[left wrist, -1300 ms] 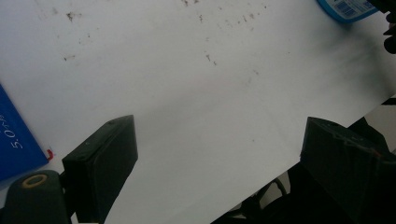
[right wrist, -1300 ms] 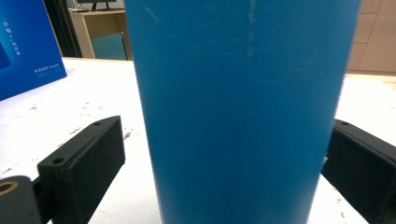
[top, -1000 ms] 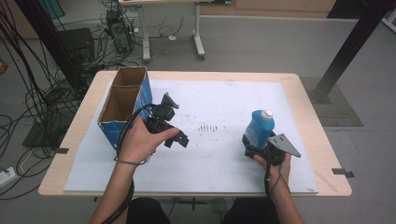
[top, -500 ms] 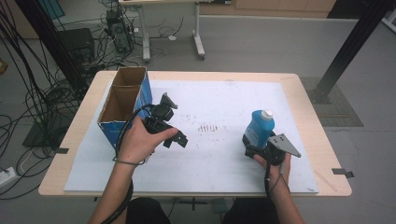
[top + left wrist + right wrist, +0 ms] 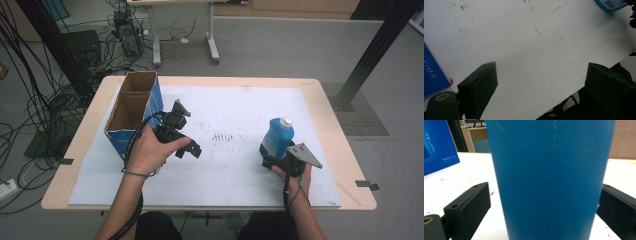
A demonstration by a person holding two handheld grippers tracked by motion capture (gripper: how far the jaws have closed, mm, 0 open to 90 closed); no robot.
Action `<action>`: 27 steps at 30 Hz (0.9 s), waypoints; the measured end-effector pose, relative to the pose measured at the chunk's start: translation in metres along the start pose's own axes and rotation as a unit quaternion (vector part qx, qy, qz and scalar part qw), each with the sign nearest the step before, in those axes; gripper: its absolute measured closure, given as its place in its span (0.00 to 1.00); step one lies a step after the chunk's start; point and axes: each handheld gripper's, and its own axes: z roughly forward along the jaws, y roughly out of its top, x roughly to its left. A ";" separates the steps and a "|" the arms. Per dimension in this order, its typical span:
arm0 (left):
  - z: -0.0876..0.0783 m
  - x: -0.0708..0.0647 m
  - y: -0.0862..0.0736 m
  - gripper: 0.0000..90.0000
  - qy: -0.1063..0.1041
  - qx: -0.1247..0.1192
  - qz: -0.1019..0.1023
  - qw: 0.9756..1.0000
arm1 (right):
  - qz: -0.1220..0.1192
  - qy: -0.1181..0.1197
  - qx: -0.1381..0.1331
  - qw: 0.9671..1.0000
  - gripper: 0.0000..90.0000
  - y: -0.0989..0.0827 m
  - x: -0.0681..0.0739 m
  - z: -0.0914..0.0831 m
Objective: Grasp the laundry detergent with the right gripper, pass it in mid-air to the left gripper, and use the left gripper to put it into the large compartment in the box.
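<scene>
The right gripper (image 5: 276, 156) sits low near the front of the table (image 5: 325, 105), and the blue bottle (image 5: 277, 137) stands upright between its jaws, but the left jaw is a little away from it, so the grip is loose. The left gripper (image 5: 190, 149) has its jaws wide apart over the white sheet (image 5: 240, 105) with nothing in them. Farther back on the left stands an open cardboard box (image 5: 131, 113)

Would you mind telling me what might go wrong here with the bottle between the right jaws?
The right hand-held gripper straddles the bottle, with a gap at its left pad. Closing unevenly could push the tall bottle over. It stands far from the box, so a weak grip might let it slip on the way.
</scene>
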 end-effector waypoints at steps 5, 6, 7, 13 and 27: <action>0.000 0.000 0.000 0.13 -0.001 0.000 0.002 1.000 | -0.002 -0.002 -0.002 1.000 0.04 0.000 0.001 0.000; 0.000 0.000 0.000 0.13 -0.001 0.000 0.001 1.000 | -0.002 -0.002 -0.002 1.000 0.04 0.000 0.001 0.001; 0.000 0.000 0.000 0.13 -0.001 -0.001 0.000 1.000 | -0.001 -0.002 -0.003 1.000 0.05 0.000 0.001 0.001; 0.002 0.000 -0.001 0.13 -0.003 0.001 0.001 1.000 | 0.002 -0.009 -0.003 1.000 0.11 0.000 0.001 0.002; 0.002 0.001 -0.001 0.13 -0.005 -0.001 -0.003 1.000 | -0.001 -0.021 -0.014 1.000 0.27 0.001 0.000 -0.002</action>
